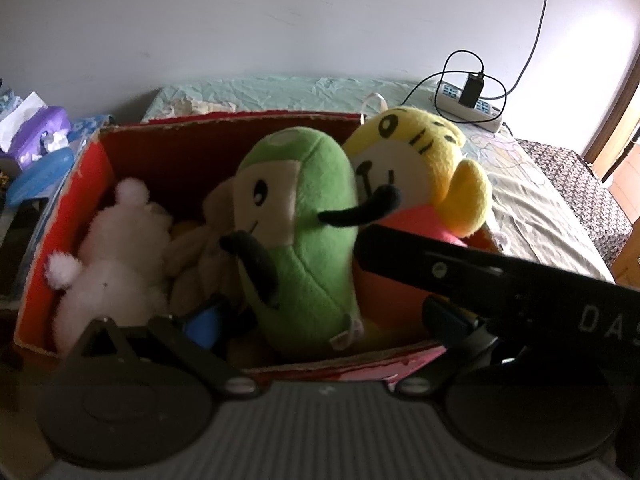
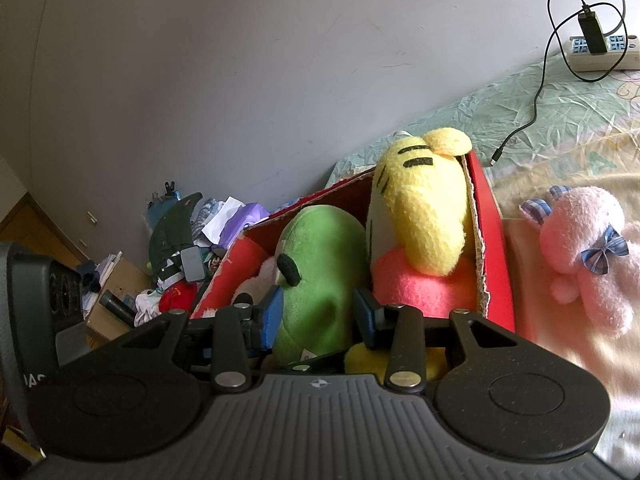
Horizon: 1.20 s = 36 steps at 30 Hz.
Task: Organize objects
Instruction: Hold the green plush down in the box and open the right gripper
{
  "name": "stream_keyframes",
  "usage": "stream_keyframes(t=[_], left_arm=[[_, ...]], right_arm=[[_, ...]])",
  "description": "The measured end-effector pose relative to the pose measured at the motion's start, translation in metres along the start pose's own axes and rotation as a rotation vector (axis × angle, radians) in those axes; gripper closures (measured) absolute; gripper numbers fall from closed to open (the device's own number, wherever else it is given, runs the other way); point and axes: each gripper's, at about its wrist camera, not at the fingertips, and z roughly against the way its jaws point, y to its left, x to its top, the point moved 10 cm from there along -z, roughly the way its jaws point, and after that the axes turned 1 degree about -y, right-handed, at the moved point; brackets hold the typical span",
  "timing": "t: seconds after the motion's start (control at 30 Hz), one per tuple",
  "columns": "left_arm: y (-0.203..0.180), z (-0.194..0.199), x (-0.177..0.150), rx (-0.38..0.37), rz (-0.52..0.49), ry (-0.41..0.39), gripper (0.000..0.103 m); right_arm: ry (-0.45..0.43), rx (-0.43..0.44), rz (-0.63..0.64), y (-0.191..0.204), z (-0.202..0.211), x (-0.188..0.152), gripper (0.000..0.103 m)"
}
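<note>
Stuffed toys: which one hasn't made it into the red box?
The pink plush with the plaid bow. It lies on the bed outside the red box; the green, yellow and white ones sit inside.

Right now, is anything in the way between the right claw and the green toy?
No, nothing visible is in the way. The right claw has the green toy squeezed between its blue pads, inside the red box. The yellow toy sits right beside it, not between them.

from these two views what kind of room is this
Most likely a bedroom. A red cardboard box of plush toys sits on a bed with a patterned sheet against a plain wall, a power strip with a charger lies on the bedding, and a pink plush rests beside the box.
</note>
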Motion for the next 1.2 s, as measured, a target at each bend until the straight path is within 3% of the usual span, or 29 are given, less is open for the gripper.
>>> stream_keyframes(t=[1.2], left_arm=[[0.0002,0.0043,-0.0012,0.027,0.006,-0.034,0.001]], right_arm=[[-0.021,0.008,0.022,0.0068,0.0032,-0.0029,0.063]])
